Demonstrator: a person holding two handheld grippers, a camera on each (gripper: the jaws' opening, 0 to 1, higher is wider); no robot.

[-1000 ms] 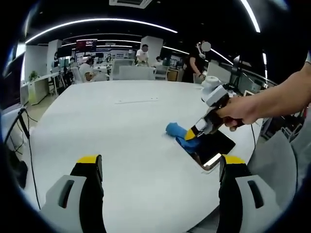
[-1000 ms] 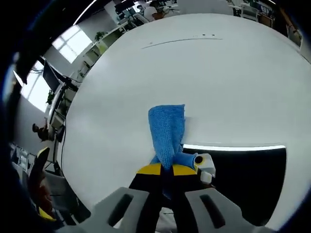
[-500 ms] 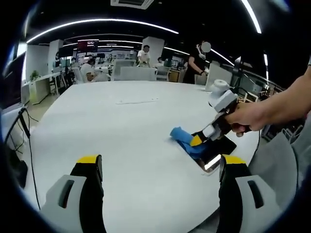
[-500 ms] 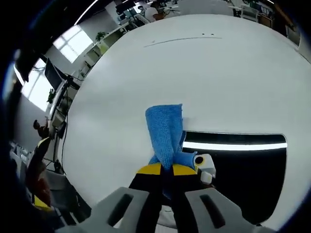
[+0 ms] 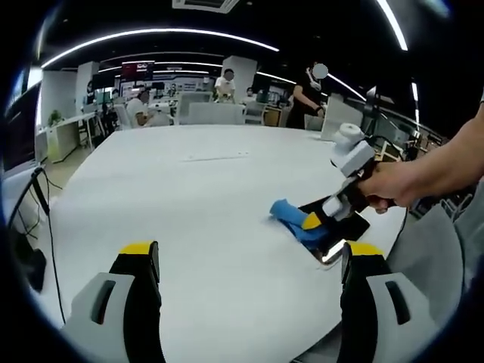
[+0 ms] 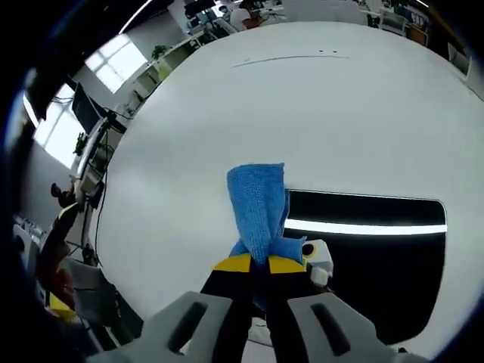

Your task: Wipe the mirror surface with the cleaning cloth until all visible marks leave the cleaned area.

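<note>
One white table (image 6: 355,106) – right gripper (image 6: 258,265) clamps blue cloth (image 6: 259,208) on mirror (image 6: 363,249); left gripper (image 5: 246,261) unclenched, probably office.

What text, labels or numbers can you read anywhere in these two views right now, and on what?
None can be read.
Red sign on the far wall in the left gripper view: lettering too small and blurred.
Blue cloth, mirror, white table and right gripper: no print visible.
</note>
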